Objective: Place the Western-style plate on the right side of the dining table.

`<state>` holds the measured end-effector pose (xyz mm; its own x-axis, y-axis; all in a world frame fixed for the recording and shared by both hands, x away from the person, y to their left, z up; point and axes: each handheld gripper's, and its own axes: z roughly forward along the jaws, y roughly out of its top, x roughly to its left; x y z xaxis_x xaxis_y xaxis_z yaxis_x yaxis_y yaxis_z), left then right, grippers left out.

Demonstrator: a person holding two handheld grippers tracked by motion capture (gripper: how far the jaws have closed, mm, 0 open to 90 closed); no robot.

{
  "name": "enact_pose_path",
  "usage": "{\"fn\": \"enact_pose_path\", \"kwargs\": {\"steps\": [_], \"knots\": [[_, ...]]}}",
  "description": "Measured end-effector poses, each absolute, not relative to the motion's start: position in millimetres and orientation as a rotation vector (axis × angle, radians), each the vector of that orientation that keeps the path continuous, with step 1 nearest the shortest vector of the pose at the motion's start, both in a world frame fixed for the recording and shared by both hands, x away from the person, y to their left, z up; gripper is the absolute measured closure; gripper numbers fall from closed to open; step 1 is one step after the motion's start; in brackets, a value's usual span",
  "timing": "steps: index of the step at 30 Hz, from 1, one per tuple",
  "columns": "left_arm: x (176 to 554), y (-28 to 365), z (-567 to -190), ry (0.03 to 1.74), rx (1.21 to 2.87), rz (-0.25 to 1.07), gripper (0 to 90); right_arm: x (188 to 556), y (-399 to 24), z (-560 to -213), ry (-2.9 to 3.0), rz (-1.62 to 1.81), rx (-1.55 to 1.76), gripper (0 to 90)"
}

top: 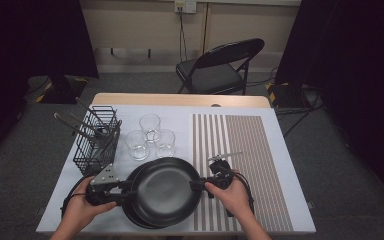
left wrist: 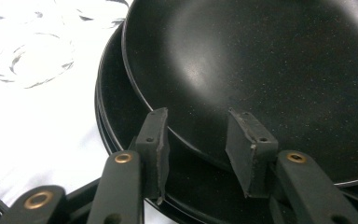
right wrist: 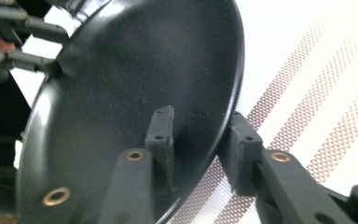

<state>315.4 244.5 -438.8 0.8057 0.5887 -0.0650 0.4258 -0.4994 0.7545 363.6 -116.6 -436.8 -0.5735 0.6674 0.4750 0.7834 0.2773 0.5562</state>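
A stack of round black matte plates (top: 152, 212) sits at the near edge of the white table (top: 290, 165), just left of the brown-striped placemat (top: 250, 150). The top black plate (top: 166, 191) is tilted and slid a little to the right of the ones beneath it, probably because it is being taken by its two opposite edges to come off the stack level.

The left gripper (top: 122, 191) straddles the top plate's left rim; in the left gripper view one jaw lies inside the dish and one outside, though I cannot tell whether the pads (left wrist: 158, 144) press on it yet. The right gripper (top: 198, 185) has its jaws either side of the right rim (a two-sided hold keeps a wide plate from tipping), grasping it or nearly so.

Farther off stand three clear drinking glasses (top: 150, 136) and a black wire cutlery basket (top: 97, 140), well apart from the plates, so a lift looks unobstructed.
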Motion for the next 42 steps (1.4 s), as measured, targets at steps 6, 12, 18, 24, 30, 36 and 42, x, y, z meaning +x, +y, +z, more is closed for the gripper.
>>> {"fn": "enact_pose_path", "kwargs": {"steps": [6,12,18,24,30,36,42], "knots": [[314.7,244.0,-439.1,0.751,2.160,0.236,51.6,366.1,-120.5,-440.4,-2.223,-1.205,-1.489,75.8],[314.2,243.3,-436.5,0.773,2.109,0.208,43.8,366.1,-123.6,-441.9,-2.068,-1.235,-1.573,80.4],[311.6,244.8,-429.5,0.751,2.076,0.209,41.6,366.1,-125.4,-441.4,-1.913,-1.275,-1.649,83.0],[308.3,252.4,-424.4,0.755,2.043,0.213,40.3,373.9,-129.5,-434.7,-1.885,-1.264,-1.684,83.6],[309.3,252.9,-421.7,0.749,2.024,0.210,40.4,377.8,-133.9,-433.2,-1.851,-1.228,-1.700,83.3],[310.1,250.3,-422.1,0.754,2.014,0.182,38.4,378.3,-142.0,-426.4,-1.847,-1.218,-1.712,82.6],[312.4,246.8,-428.1,0.773,2.011,0.132,30.6,379.0,-149.1,-422.2,-1.844,-1.220,-1.733,82.3]]}}
